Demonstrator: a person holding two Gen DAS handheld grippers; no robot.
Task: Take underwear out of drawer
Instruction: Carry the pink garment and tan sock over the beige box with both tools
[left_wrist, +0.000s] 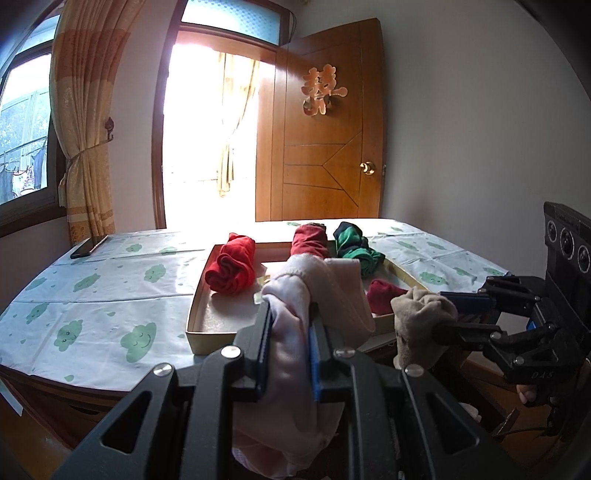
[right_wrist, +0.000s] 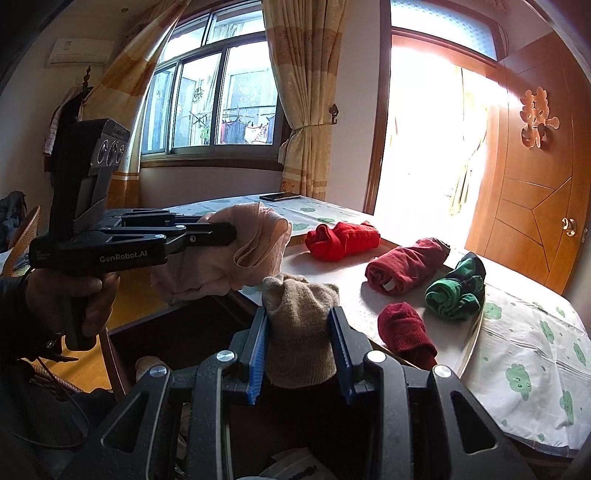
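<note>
Sunlight pours through the open doorway (left_wrist: 207, 140) at the far side, beside the wooden door (left_wrist: 325, 147), and a table with a cloud-print cloth (left_wrist: 92, 291) fills the middle. On it sits a shallow tray (left_wrist: 207, 295) with rolled garments: a bright red roll (left_wrist: 232, 269) at the left, a dark red roll (left_wrist: 310, 242) further back, a green roll (left_wrist: 356, 249) to the right, and a small maroon bundle (right_wrist: 404, 328) near the front edge. A phone (left_wrist: 88, 246) lies at the far left corner. Up front, the left gripper (left_wrist: 290, 325) is pinching pale pink underwear (left_wrist: 291, 295) — jaws pressed tight, fabric draping down below. To its right, the right gripper (right_wrist: 299, 332) clamps a beige knitted bundle (right_wrist: 299, 314), held in the air just short of the tray's near edge. A hand (right_wrist: 74, 291) grips the left tool's handle.
</note>
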